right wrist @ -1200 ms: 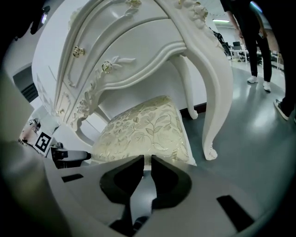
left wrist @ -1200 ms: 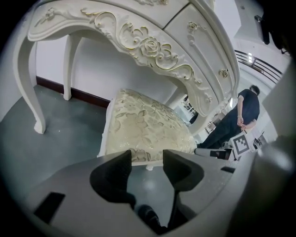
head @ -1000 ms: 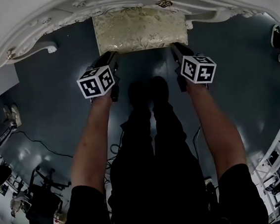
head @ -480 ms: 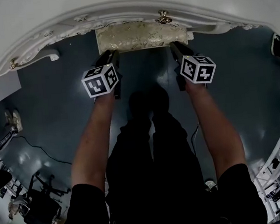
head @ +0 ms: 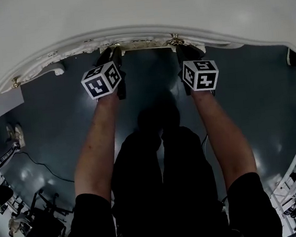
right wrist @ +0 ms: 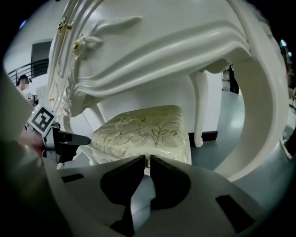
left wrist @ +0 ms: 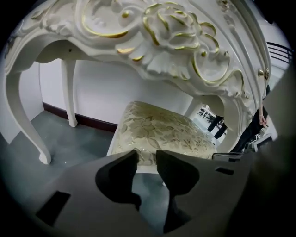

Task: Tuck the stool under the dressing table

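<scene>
While the stool (left wrist: 157,129) sits almost wholly beneath the dressing table (head: 127,17), at twelve o'clock from the person, the left gripper (left wrist: 146,156) shows a narrow gap and the right gripper (right wrist: 147,161) is all but closed. Both hold nothing, their tips at the seat's front edge. Uneven pushing could skew the stool into a table leg (right wrist: 200,106), or the tips could slip off the cushion.
</scene>
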The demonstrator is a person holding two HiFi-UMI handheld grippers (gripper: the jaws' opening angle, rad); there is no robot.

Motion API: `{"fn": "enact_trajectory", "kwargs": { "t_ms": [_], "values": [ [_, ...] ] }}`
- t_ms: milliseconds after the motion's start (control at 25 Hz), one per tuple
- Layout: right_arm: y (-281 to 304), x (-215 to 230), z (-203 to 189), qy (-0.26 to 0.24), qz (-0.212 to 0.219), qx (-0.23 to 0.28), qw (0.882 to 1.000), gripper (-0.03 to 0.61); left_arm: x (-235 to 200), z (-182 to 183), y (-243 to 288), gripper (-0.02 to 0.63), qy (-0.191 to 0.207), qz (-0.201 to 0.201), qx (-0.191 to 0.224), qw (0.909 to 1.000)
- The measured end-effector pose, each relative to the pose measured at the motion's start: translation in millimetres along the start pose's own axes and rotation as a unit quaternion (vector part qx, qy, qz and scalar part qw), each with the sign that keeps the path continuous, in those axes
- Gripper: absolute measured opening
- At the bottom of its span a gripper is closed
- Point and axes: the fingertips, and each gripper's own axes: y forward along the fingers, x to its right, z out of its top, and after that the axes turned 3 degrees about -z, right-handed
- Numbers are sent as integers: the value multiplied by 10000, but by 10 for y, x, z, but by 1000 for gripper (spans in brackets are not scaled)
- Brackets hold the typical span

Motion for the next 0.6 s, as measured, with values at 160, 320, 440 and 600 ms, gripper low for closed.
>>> {"fn": "enact_trajectory", "kwargs": {
  "t_ms": [160,320,440,600],
  "values": [
    [53,89,117,232,34,151,9996,51,40,94,78,127,-83,-59,65,9999],
    [112,98,158,398,-69,283,9988,51,18,127,103,127,-80,-109,18,9999],
    [155,123,164,491,-58,384,9980,51,1,120,114,127,-58,-124,18,9999],
    [88,165,189,730,92,396,9965,51,68,121,64,127,108,-70,25,9999]
  ]
}}
